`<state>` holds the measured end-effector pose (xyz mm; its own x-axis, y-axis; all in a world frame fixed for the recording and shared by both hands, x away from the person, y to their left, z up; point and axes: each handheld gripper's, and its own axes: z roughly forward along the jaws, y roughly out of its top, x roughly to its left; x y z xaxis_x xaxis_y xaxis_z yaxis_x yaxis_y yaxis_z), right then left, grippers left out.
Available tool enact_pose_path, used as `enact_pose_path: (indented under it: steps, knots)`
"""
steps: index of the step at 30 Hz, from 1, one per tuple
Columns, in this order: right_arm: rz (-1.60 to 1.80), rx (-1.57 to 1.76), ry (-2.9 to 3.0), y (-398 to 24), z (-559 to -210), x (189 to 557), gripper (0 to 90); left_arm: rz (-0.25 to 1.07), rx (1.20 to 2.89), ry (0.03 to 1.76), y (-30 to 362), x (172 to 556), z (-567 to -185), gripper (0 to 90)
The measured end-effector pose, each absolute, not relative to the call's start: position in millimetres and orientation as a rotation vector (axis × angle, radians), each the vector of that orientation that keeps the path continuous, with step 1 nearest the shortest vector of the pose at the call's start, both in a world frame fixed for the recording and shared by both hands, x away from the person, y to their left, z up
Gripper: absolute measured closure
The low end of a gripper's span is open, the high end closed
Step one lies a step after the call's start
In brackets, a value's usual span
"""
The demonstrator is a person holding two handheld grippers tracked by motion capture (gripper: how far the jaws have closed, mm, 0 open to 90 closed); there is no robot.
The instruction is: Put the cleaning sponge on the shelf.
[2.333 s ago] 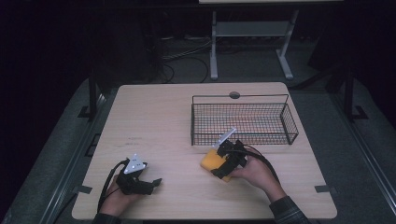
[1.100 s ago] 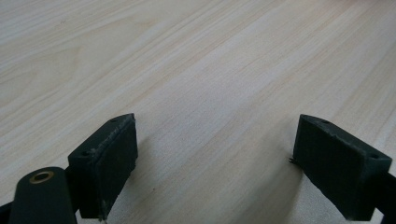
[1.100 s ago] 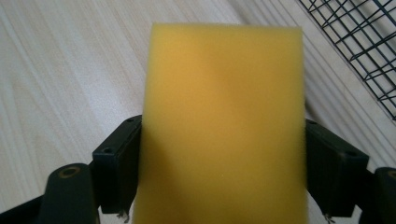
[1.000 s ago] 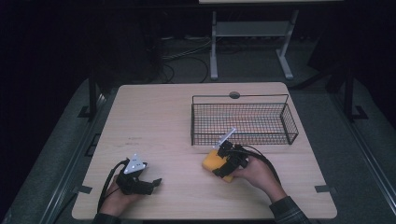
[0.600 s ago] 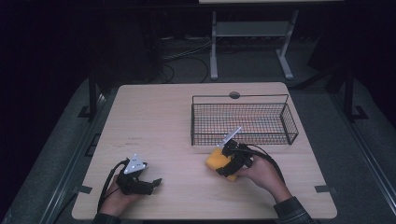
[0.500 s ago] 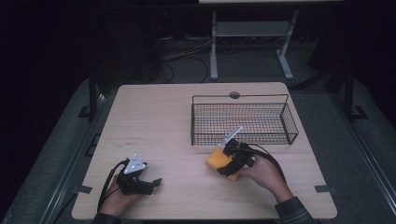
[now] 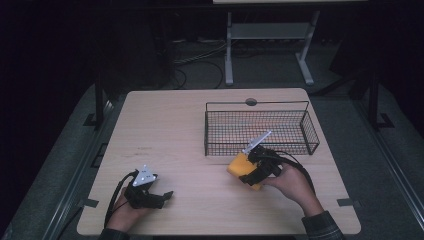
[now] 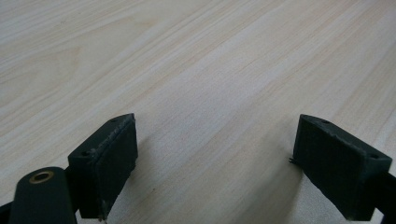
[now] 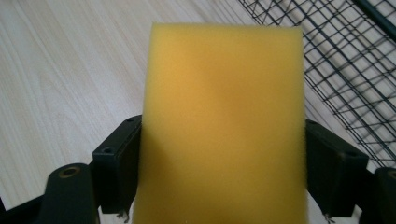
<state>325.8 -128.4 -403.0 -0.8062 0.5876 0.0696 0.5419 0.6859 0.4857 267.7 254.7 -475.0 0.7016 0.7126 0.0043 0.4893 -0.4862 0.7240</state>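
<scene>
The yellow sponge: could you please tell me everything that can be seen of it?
The yellow sponge is a plain rectangular block of what looks like soft, fine-pored foam, evenly coloured and unmarked. It is clamped between the two black jaws of the right gripper, one pressing each long side, and it juts out beyond them. In the high view it sits low over the wooden table, just in front of the wire basket, outside it. Whether it touches the tabletop cannot be told.
</scene>
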Motion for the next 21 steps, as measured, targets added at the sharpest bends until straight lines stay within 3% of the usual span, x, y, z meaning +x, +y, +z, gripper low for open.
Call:
enact_pose_path:
  steps: [21]
  knots:
    - [0.768,1.017,2.738,-164.5,-384.4,326.0,22.5,0.396,2.184,0.912,254.7,267.8,-475.0,13.0]
